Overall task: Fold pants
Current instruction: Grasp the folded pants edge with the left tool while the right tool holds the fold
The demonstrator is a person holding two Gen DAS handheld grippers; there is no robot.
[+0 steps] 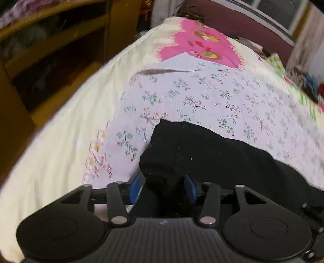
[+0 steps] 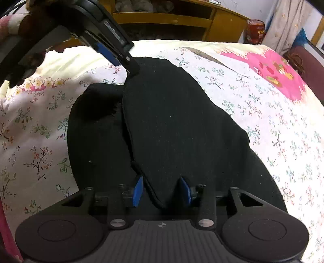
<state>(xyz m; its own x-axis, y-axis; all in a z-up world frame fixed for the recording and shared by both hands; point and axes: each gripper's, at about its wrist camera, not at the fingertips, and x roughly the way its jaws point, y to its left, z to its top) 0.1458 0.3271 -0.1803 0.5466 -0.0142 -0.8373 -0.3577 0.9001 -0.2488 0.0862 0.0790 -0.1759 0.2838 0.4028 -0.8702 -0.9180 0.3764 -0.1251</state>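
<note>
Black knit pants [image 2: 182, 125] folded on floral bedsheet [image 2: 273, 113], edge between blue pads of both hand-held grippers, left hand-held gripper [image 1: 165, 187] jaws apart, right hand-held gripper [image 2: 162, 190] grip unclear.

Seen from the left wrist camera, the left hand-held gripper [image 1: 164, 187] pointed down at a bed [image 1: 60, 141] covered by a pale yellow quilt with a white floral panel [image 1: 202, 97] and a bright pink patch [image 1: 194, 46] farther off. Black pants [image 1: 202, 149] lay on the floral panel, stretching away to the right. A bunched corner of the dark cloth sat between the two blue fingertips [image 1: 135, 189], which stood apart; whether they pressed on it was hard to tell. A wooden shelf unit [image 1: 50, 50] stood beyond the bed's left edge, blurred. A window [image 1: 279, 12] showed at upper right.
</note>
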